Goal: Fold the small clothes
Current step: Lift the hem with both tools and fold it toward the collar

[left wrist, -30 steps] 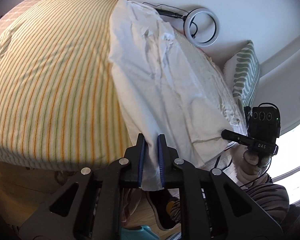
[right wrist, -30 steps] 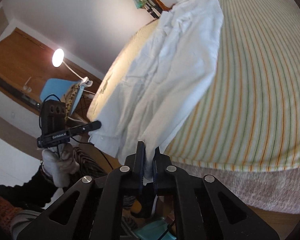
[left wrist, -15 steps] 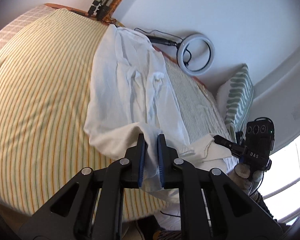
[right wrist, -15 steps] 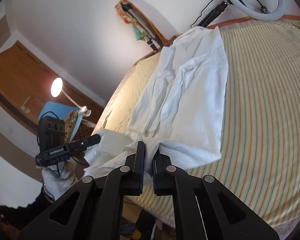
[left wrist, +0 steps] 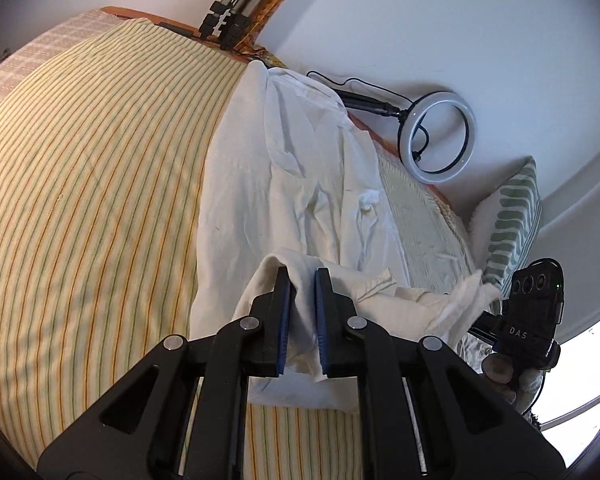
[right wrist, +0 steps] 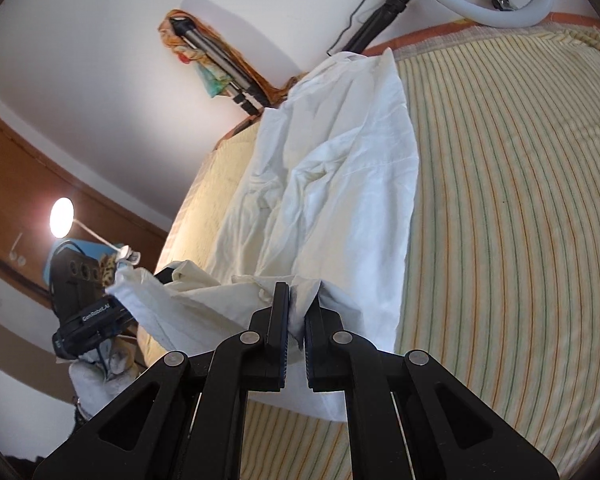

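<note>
A white shirt (left wrist: 300, 184) lies lengthwise on the striped bedspread (left wrist: 92, 200), its far end at the headboard. My left gripper (left wrist: 302, 276) is shut on a bunch of the shirt's near hem, lifted over the rest of the cloth. In the right wrist view the same shirt (right wrist: 340, 184) runs up the bed, and my right gripper (right wrist: 298, 294) is shut on the other near corner. Each view shows the opposite gripper at its edge, gloved hand below it, with the raised hem stretched between the two.
A ring light (left wrist: 436, 136) on a black stand leans at the wall behind the bed. Folded tripods (left wrist: 232, 20) stand in the corner. A green patterned pillow (left wrist: 508, 216) lies at the bedside. A lit lamp (right wrist: 62, 216) and wooden door are at the left.
Both grippers have carried the shirt's near hem forward over the bed, from off the mattress edge to above the shirt's lower half. The cloth now doubles back on itself.
</note>
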The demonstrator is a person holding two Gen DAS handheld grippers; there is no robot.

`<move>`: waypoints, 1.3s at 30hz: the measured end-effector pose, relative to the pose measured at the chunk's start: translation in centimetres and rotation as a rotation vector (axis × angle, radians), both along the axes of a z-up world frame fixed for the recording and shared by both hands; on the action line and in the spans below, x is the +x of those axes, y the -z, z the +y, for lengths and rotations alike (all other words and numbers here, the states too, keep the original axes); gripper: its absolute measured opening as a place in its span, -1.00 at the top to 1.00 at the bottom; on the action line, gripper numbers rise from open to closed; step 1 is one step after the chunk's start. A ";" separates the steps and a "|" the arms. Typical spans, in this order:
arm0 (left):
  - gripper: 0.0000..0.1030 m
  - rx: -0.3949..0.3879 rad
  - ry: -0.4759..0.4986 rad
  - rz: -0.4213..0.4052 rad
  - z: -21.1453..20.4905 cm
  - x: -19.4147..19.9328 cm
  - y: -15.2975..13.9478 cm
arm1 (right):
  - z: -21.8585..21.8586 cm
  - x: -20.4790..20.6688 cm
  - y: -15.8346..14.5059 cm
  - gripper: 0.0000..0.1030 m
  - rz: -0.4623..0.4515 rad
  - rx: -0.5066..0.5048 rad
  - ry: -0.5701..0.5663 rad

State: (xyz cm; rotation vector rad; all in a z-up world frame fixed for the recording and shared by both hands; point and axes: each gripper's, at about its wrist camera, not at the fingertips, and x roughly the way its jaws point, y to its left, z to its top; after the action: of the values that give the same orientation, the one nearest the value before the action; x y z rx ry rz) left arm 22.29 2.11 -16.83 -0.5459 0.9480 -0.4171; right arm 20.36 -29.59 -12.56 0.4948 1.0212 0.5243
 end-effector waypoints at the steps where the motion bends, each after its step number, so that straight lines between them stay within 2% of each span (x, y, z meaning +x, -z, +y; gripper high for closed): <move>1: 0.81 0.005 -0.001 -0.001 -0.1 0.3 0.0 | -0.2 0.2 0.2 0.90 0.006 0.001 0.004; 5: 0.71 -0.013 -0.010 0.015 0.4 1.1 0.1 | -0.5 1.0 0.5 0.81 0.010 0.019 -0.015; 7: 0.48 -0.029 -0.029 0.011 1.1 1.3 -0.2 | -0.6 1.1 0.2 0.75 -0.001 0.013 -0.034; 8: 0.13 -0.019 -0.052 -0.015 1.6 1.2 -0.7 | -0.7 1.2 0.0 0.71 -0.010 0.007 -0.038; 9: -0.11 -0.014 -0.074 -0.038 2.0 1.2 -1.1 | -0.8 1.2 -0.2 0.59 -0.020 0.002 -0.036; 10: -0.14 -0.020 -0.091 -0.060 2.6 1.0 -1.5 | -1.0 1.2 -0.4 0.42 -0.031 0.002 -0.032; 12: -0.14 -0.025 -0.090 -0.081 3.2 1.0 -2.1 | -1.5 1.4 -0.5 0.20 -0.035 0.028 -0.028; 15: -0.14 0.044 -0.106 -0.107 3.6 0.8 -2.1 | -2.3 1.1 -0.9 0.20 -0.069 0.019 -0.005; 17: -0.14 0.081 -0.064 -0.091 3.1 0.9 -1.3 | -2.6 0.6 -0.9 0.20 -0.082 -0.035 0.016; 21: -0.14 0.188 0.031 -0.085 1.1 0.7 0.1 | -2.8 -0.3 -0.1 0.20 -0.067 -0.077 0.011; 24: -0.14 0.220 0.060 -0.054 0.1 1.0 1.3 | -2.5 -0.5 0.7 0.20 -0.052 -0.093 -0.018; 26: -0.09 0.216 0.074 -0.043 -0.3 1.0 1.8 | -2.1 -0.4 1.2 0.20 -0.044 -0.108 -0.029; 29: 0.24 0.248 0.099 -0.059 -1.1 0.8 1.7 | -1.2 -0.2 1.4 0.29 -0.059 -0.133 -0.055; 30: 0.56 0.261 0.102 -0.063 -1.3 0.8 1.8 | -0.9 -0.1 1.4 0.38 -0.066 -0.141 -0.067; 32: 0.88 0.241 0.121 -0.050 -1.3 0.9 2.1 | -0.3 0.2 1.5 0.70 -0.074 -0.166 -0.084; 33: 0.92 0.228 0.113 -0.051 -1.1 0.8 2.1 | -0.2 0.3 1.5 0.90 -0.075 -0.177 -0.087; 35: 0.96 0.194 0.102 -0.058 -0.5 0.0 1.5 | -0.1 0.2 1.1 0.93 -0.095 -0.177 -0.089; 38: 0.96 0.087 0.053 -0.063 1.4 -1.2 0.7 | -0.4 -0.3 0.1 0.97 -0.147 -0.163 -0.089; 39: 0.96 0.081 0.034 -0.056 1.9 -1.4 0.9 | -0.6 -0.3 0.0 0.98 -0.162 -0.155 -0.081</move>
State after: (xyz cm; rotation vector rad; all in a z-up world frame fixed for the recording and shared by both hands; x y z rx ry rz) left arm 20.94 4.01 -17.73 -0.4428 0.9179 -0.4202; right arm 20.03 -30.20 -12.51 0.2699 0.9202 0.5433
